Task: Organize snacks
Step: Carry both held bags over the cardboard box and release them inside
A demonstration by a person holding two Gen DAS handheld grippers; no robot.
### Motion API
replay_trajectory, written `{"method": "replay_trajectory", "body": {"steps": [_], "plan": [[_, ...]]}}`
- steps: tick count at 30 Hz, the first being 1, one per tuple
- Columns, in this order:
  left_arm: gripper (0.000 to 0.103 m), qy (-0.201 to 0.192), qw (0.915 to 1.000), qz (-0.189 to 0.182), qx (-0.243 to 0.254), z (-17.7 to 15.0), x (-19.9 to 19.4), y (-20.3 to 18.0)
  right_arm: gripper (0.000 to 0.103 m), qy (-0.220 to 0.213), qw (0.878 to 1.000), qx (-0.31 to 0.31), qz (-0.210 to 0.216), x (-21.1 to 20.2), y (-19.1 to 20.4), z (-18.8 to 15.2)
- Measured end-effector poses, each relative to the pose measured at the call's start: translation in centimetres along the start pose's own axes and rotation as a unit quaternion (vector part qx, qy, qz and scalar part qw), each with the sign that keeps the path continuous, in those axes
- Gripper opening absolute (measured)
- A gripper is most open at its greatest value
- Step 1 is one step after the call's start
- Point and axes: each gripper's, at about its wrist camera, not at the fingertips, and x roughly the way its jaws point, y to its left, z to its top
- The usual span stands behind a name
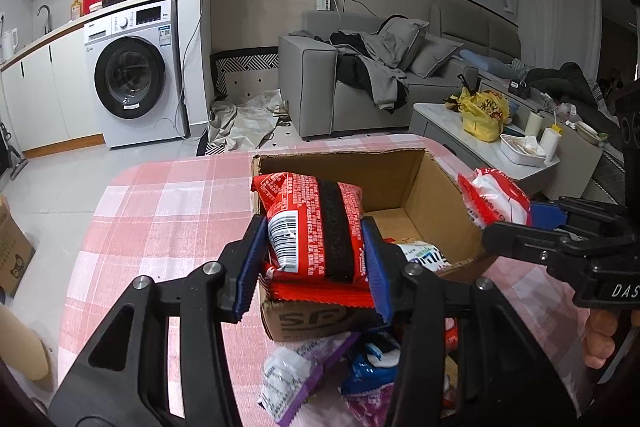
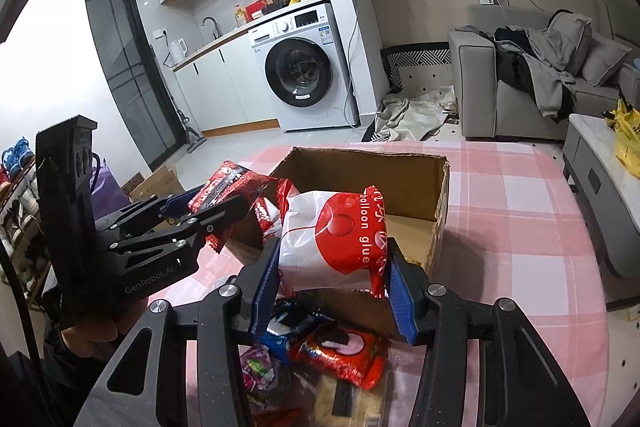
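Observation:
An open cardboard box stands on the pink checked tablecloth. My left gripper is shut on a red snack packet with a black band, held above the box's near left corner. To its right, my right gripper is shut on a white and red packet printed "balloon glue", above the box's near rim. A white printed packet lies inside the box. Several loose snack packets lie on the table before the box.
Beyond the table are a washing machine, a grey sofa with clothes and a low table with a yellow bag. A cardboard box sits on the floor at the left. A hand holds the right gripper.

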Motion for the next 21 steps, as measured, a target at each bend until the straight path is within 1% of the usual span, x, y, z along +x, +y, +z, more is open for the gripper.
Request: {"method": "replay_trajectory", "body": {"steps": [8,15,21], "plan": [[0.043,0.017,0.9998,0.006,0.005,0.4,3.4,0.5,0.050,0.018,1.000,0.008,0.003,2.5,-1.1,0.5],[0.043,0.033,0.9993,0.014,0.015,0.0,6.0,0.4,0.050,0.050,0.999,0.002,0.012,5.2,-2.0,0.3],[0.043,0.039,0.9989,0.010,0.024,-0.6,7.0,0.2,0.049,0.054,0.998,-0.009,0.026,5.6,-2.8,0.6]]}}
